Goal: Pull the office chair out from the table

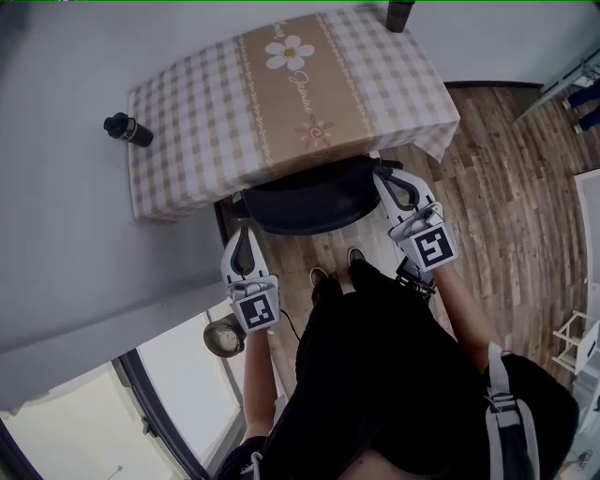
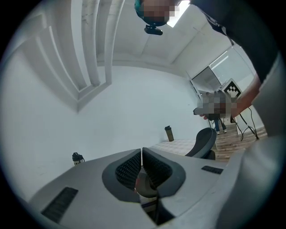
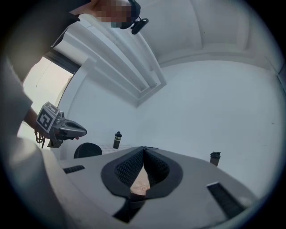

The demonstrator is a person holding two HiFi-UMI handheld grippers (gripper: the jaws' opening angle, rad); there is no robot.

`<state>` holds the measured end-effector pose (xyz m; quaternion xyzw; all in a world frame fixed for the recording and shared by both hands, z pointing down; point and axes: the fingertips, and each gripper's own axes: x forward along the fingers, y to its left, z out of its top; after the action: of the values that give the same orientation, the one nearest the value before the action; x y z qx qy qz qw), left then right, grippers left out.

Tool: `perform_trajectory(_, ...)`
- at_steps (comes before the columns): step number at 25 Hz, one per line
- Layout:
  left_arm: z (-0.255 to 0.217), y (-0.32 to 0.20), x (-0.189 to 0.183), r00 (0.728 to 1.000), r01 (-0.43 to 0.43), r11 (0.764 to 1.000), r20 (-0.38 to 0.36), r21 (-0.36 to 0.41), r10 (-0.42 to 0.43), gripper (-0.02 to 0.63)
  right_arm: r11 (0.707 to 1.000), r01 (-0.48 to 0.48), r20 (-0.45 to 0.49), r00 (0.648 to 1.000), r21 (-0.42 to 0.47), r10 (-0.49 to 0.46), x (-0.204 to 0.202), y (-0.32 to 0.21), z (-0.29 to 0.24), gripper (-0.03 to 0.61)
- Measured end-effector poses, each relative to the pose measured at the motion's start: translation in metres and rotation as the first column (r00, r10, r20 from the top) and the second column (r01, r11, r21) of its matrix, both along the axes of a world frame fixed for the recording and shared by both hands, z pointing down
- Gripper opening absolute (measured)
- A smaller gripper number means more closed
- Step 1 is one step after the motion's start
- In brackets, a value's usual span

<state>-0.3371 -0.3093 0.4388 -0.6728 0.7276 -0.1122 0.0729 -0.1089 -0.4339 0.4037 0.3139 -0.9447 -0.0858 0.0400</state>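
The black office chair (image 1: 314, 199) is tucked against the near edge of the table (image 1: 187, 141), which has a checked cloth; only its curved back shows. My left gripper (image 1: 243, 228) hangs just off the back's left end, with its jaws together and nothing between them (image 2: 141, 150). My right gripper (image 1: 380, 172) is beside the back's right end, also shut and empty (image 3: 144, 147). The chair back (image 2: 203, 142) lies off to the right in the left gripper view. In the right gripper view the chair back (image 3: 88, 150) lies off to the left, below the left gripper (image 3: 80, 130).
A dark bottle (image 1: 399, 14) stands at the table's far corner and another bottle (image 1: 128, 129) sits left of the table by the wall. The person's feet (image 1: 323, 278) are on the wood floor behind the chair. A round lamp-like object (image 1: 225, 336) is lower left, a white rack (image 1: 577, 342) at right.
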Motion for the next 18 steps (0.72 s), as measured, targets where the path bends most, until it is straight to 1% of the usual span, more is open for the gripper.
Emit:
perform_trajectory(2, 0.01, -0.002, -0.006, 1.0, -0.005, 1.0, -0.003, -0.022, 0.005, 0.015, 1.0, 0.0, -0.031, 1.0, 0.015, 0.0, 0.003, -0.005, 0.004, 0.003)
perform_trajectory(5, 0.021, -0.013, -0.014, 0.999, -0.032, 0.998, 0.019, -0.056, 0.033, 0.015, 1.0, -0.005, -0.076, 0.997, 0.028, 0.007, 0.006, -0.018, 0.008, 0.003)
perform_trajectory(9, 0.026, -0.023, -0.021, 0.998, -0.066, 0.996, 0.016, -0.051, 0.067, 0.017, 0.998, -0.001, -0.111, 0.994, 0.062, 0.007, 0.009, -0.028, 0.009, 0.005)
perform_trajectory(10, 0.03, -0.023, -0.023, 0.997, -0.073, 0.996, 0.017, -0.056, 0.074, 0.033, 0.998, 0.002, -0.124, 0.992, 0.07, 0.007, 0.012, -0.03, 0.011, 0.005)
perform_trajectory(15, 0.054, -0.024, -0.034, 0.994, -0.098, 0.986, 0.039, -0.137, 0.104, 0.046, 0.998, 0.016, -0.23, 0.973, 0.065, 0.0, 0.026, -0.041, 0.041, 0.005)
perform_trajectory(18, 0.067, -0.026, -0.038, 0.988, -0.126, 0.977, 0.07, -0.172, 0.139, 0.058, 0.998, 0.043, -0.288, 0.957, 0.056, -0.025, 0.031, -0.046, 0.06, 0.006)
